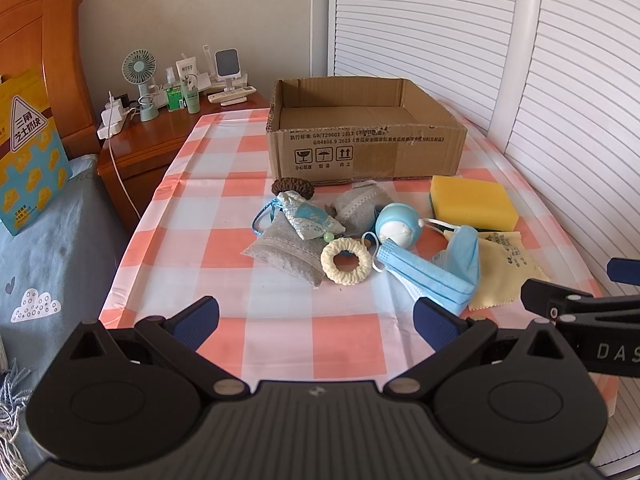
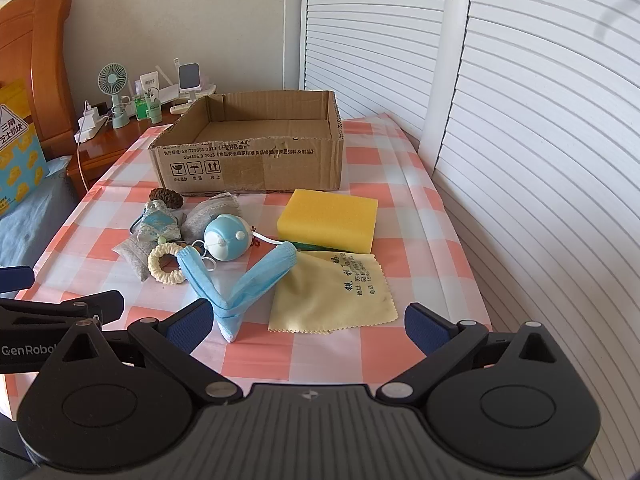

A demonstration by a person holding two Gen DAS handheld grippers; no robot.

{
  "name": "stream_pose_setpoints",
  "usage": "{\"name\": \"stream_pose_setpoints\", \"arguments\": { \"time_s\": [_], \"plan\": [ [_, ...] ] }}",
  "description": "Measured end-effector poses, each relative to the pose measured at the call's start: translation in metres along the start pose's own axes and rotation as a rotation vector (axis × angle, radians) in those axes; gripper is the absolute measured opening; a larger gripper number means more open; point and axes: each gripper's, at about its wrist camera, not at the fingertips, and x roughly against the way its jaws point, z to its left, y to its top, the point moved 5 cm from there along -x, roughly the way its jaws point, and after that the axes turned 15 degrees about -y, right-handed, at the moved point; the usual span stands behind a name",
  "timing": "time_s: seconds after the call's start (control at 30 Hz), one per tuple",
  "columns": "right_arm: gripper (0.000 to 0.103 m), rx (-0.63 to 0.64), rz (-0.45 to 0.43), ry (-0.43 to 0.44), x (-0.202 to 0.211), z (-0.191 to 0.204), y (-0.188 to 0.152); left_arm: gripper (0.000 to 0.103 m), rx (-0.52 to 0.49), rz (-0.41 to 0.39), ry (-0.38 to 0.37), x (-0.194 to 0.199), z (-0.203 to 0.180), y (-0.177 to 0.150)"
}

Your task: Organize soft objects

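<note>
A wooden nightstand (image 1: 160, 136) is standing at the far left, crowded with small bottles and one mint-green desk fan (image 1: 139, 80). On the pink-and-white checked tablecloth (image 1: 192, 216), the soft things are lying in a loose cluster in front of one open, empty corrugated cardboard box (image 1: 368, 152). From left to right: one brown knitted hair ring (image 1: 293, 187) is sitting just before the box; one patterned drawstring sachet (image 1: 310, 218) is resting on top of a flat grey fabric pouch (image 1: 286, 254), with a second grey pouch (image 1: 362, 206) bunched behind; one cream crocheted ring (image 1: 346, 261) is lying beside them; one round pale-blue plush ball (image 1: 397, 226) is sitting next to it; one pleated blue face mask (image 1: 436, 276) is lying folded in a V; one thin yellow lens cloth (image 1: 506, 268) with zigzag edges is lying flat, printed with characters; one blocky yellow sponge (image 1: 474, 202) is sitting behind it. The left gripper (image 1: 316, 316) is hovering low over the near edge of the cloth, level and pointing at the cluster, its blue-padded fingers (image 1: 198, 322) spread wide around nothing. The right gripper (image 2: 308, 322) is hanging just beside it in the same pose, equally wide and empty, the mask's fold lying close to its left finger.
</note>
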Motion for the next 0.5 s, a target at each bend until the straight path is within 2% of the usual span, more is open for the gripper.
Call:
{"name": "stream_pose_setpoints", "arguments": {
  "time_s": [0.5],
  "plan": [
    [0.103, -0.001, -0.001, -0.001, -0.0001, 0.0002, 0.0001, 0.102, 0.014, 0.002, -0.007, -0.0021, 0.0022, 0.0012]
  ]
}}
